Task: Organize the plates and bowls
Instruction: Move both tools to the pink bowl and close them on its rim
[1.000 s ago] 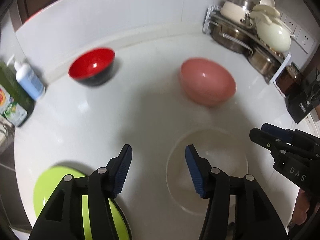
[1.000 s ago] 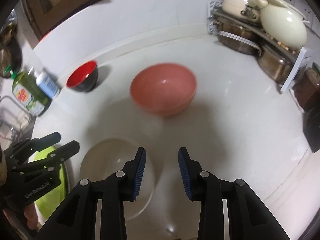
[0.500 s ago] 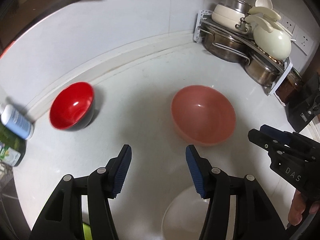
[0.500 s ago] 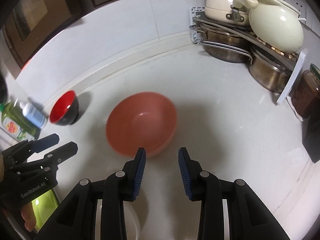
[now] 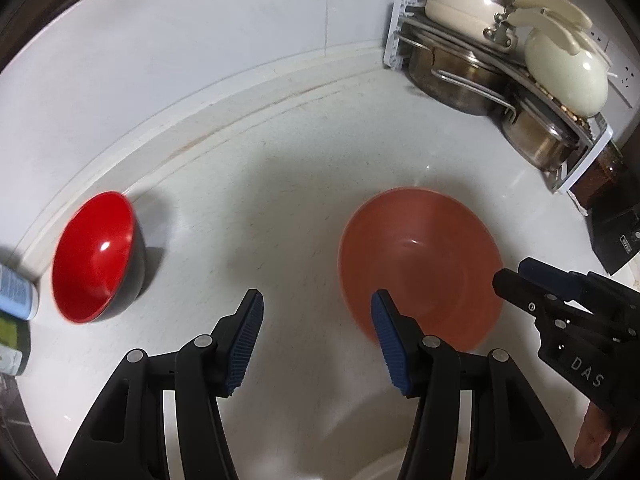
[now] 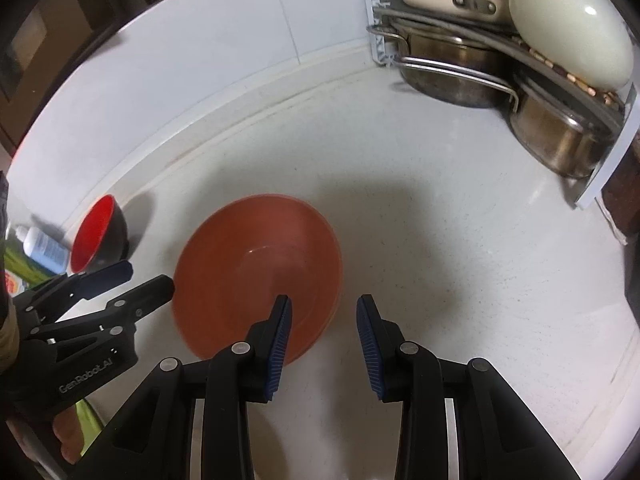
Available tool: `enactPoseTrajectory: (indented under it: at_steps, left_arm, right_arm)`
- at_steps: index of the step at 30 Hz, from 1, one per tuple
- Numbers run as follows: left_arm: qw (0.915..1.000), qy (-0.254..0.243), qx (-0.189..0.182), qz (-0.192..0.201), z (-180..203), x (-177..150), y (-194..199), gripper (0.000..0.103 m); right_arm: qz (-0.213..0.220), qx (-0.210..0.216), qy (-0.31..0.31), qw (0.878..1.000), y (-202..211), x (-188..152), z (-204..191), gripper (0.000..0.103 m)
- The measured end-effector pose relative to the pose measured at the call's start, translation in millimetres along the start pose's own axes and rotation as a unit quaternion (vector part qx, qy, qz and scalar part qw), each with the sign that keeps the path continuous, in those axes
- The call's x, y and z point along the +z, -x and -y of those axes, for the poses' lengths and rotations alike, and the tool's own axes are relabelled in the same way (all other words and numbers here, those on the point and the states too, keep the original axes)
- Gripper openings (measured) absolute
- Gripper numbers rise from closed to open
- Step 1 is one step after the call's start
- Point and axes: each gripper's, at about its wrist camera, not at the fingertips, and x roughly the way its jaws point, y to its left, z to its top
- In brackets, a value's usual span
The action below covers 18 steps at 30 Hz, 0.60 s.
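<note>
Bowl, salmon-pink (image 6: 256, 276), looks light, rigid, slick; pinch its near rim. Right tool (image 6: 323, 320) and left tool (image 5: 316, 320) both gape empty.

Pink bowl (image 5: 420, 264) upright on counter, red bowl (image 5: 94, 256) well apart, leftward

black left tool (image 5: 316, 344), blue ribbed pads (image 5: 245, 344), silver screws.

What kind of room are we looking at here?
Most likely a home kitchen: a white stone-look countertop against a tiled wall, a corner rack of steel pots, and a salmon-pink bowl and red-and-black bowl set out.
</note>
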Motion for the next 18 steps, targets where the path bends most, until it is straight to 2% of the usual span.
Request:
enactPoseTrajectory:
  at_steps: [6,9,18]
  left_arm:
    - [0.9995,-0.013,-0.009,-0.026,5.2,9.1,-25.2,0.046]
    - [0.9991,-0.019,-0.011,-0.036,7.9,11.8,-35.3,0.043]
    - [0.9975,-0.026,-0.026,-0.06,14.7,15.3,-53.7,0.016]
  right_arm:
    - [-0.01,-0.001,-0.002,1.0,-10.2,5.1,2.4,0.034]
    - [-0.014,0.001,0.0,1.0,-13.9,8.5,3.6,0.027]
    - [-0.026,0.002,-0.004,1.0,-25.7,9.5,4.1,0.013]
